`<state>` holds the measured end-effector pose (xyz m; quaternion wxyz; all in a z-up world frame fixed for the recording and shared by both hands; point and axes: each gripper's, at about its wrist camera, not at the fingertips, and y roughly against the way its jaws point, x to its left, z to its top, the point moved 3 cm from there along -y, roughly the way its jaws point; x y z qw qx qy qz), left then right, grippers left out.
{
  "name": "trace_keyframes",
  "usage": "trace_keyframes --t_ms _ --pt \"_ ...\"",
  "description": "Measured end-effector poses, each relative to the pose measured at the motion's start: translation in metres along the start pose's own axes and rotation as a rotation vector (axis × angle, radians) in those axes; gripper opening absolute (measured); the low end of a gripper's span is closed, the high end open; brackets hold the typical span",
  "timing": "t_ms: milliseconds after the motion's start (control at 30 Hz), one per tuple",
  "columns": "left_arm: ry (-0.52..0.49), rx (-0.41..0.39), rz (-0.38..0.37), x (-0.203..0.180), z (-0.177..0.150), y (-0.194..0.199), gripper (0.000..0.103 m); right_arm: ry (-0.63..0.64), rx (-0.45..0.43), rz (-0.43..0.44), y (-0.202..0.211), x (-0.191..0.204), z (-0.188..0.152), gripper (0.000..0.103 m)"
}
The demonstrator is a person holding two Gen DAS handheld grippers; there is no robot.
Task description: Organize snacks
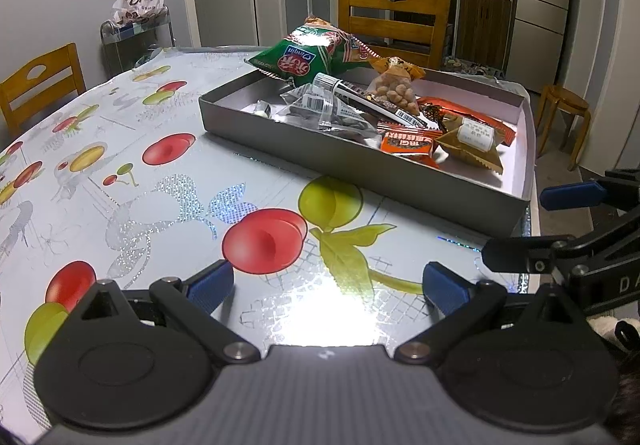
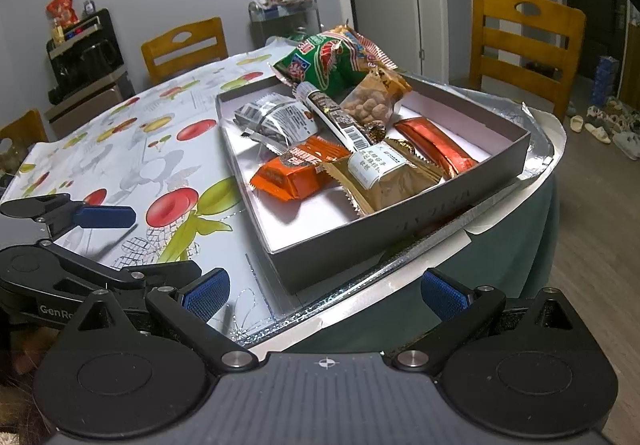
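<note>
A grey box (image 1: 320,149) (image 2: 400,241) stands on the table's right part with several snacks in it: a green bag (image 1: 308,59) (image 2: 332,65), a bag of nuts (image 1: 394,91) (image 2: 372,101), an orange packet (image 1: 406,145) (image 2: 296,173), a gold packet (image 1: 472,145) (image 2: 384,177), a red packet (image 2: 440,145) and a dark stick (image 2: 340,117). My left gripper (image 1: 328,285) is open and empty over the tablecloth, in front of the box. My right gripper (image 2: 324,293) is open and empty at the table's edge, near the box's corner.
The table wears a fruit-print cloth (image 1: 160,185). Wooden chairs (image 1: 394,21) (image 2: 524,45) stand around it, a stool (image 1: 564,117) to the right. A cart with a white bag (image 1: 138,5) stands by the wall. Each gripper shows in the other's view (image 1: 560,213) (image 2: 72,229).
</note>
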<state>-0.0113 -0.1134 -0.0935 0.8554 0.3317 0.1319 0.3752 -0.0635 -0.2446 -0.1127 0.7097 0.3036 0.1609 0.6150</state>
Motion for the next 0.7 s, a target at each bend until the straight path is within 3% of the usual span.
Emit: trace_keyframes --t_ms 700 --pt "-0.01 -0.007 -0.01 0.0006 0.0007 -0.0006 0.102 -0.007 0.005 0.002 -0.0021 -0.001 0.0007 0.103"
